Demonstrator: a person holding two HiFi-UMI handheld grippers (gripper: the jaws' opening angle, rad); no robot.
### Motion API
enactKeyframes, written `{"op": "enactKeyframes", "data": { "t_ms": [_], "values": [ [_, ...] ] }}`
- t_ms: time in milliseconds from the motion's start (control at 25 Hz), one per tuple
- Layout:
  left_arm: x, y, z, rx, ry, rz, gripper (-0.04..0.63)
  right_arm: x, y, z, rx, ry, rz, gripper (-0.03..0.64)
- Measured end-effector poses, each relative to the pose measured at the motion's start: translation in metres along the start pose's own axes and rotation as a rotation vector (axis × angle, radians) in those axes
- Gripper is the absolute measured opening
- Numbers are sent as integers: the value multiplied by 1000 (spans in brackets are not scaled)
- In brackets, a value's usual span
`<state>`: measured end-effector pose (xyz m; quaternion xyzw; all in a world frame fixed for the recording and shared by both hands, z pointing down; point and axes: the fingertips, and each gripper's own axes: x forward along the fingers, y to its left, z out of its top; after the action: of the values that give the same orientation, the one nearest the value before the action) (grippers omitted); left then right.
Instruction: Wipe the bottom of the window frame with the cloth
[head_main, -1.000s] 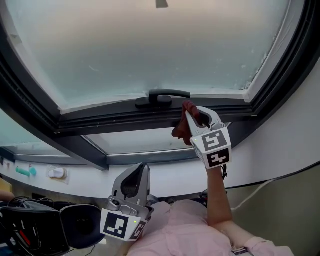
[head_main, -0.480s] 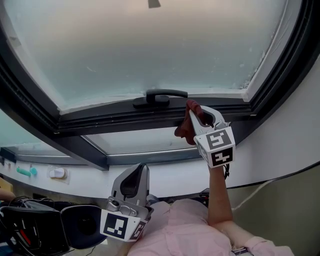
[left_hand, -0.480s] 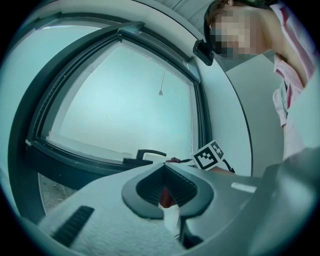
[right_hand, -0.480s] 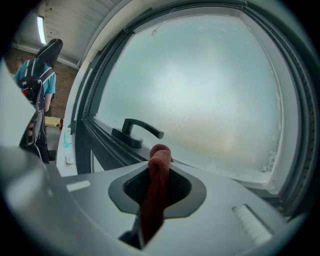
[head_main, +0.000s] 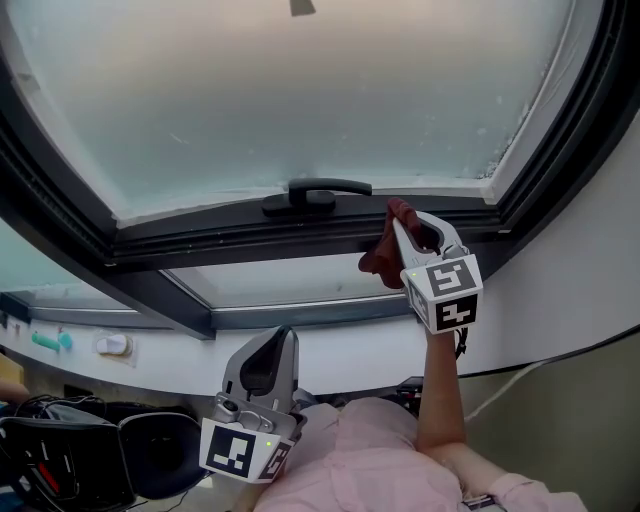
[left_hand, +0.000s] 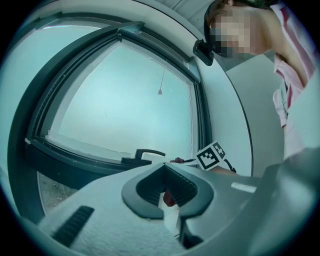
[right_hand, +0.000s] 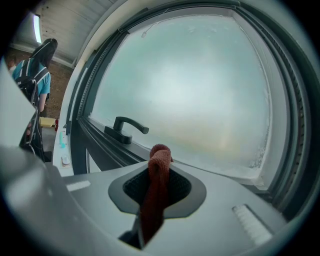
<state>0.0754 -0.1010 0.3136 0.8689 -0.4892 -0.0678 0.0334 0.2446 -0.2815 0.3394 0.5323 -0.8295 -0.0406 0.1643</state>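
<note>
R claw (head_main: 408, 225) w/ cloth (head_main: 380, 258) at frame (head_main: 230, 240), handle (head_main: 315, 193) just left.

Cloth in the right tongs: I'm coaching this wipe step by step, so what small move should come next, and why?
Probably slide the right tongs rightward along the bottom frame toward the corner. They grip the red cloth at the frame just right of the handle, and the stretch up to that corner lies ahead.
</note>
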Motion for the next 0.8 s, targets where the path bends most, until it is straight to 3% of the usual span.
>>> {"op": "enactKeyframes", "data": {
  "t_ms": [800],
  "values": [
    [11,-14,-3,13,12,-38,0,-22,-57,-21,55,1,-111,52]
  ]
}}
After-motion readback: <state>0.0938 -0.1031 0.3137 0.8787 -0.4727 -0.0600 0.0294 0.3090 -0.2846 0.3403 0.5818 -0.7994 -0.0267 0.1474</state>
